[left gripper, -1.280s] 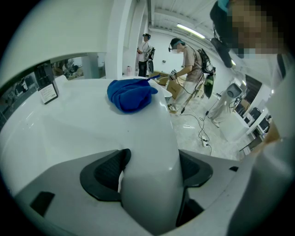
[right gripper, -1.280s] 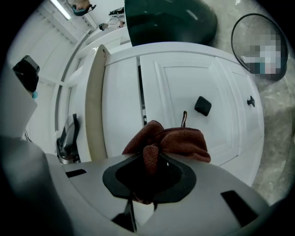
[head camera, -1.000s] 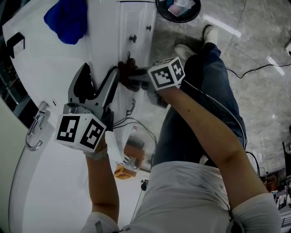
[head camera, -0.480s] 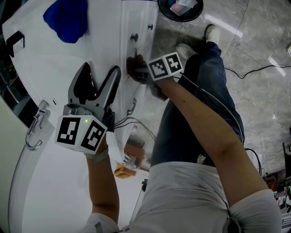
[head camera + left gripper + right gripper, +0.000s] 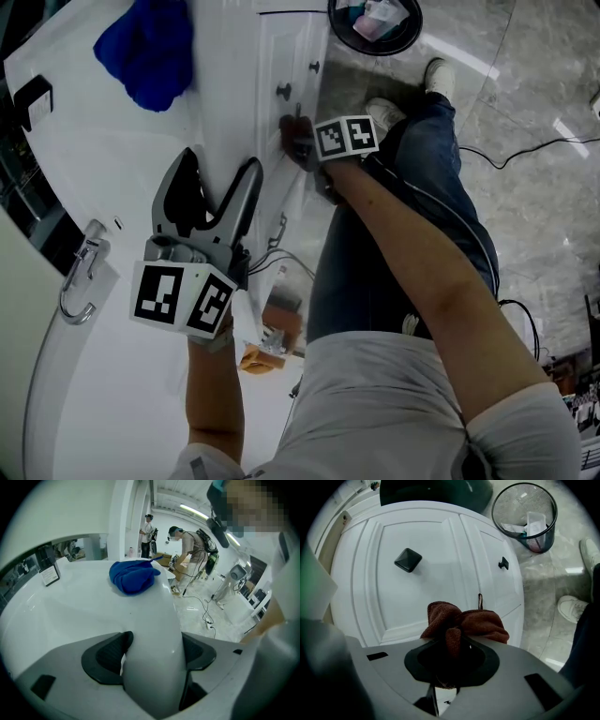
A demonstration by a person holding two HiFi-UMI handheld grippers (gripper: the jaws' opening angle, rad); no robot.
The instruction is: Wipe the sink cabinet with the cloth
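At the cabinet door (image 5: 422, 588), right tongs (image 5: 451, 641) tight on cloth (image 5: 485, 623); left tongs (image 5: 152, 649) agape over countertop (image 5: 89, 613).

A blue cloth (image 5: 145, 52) on white countertop (image 5: 98, 164)

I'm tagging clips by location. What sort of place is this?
Probably a mock bathroom set up in a big workshop hall: a white sink cabinet with a faucet and wire wastebasket, yet other people and loose cables on an open floor behind.
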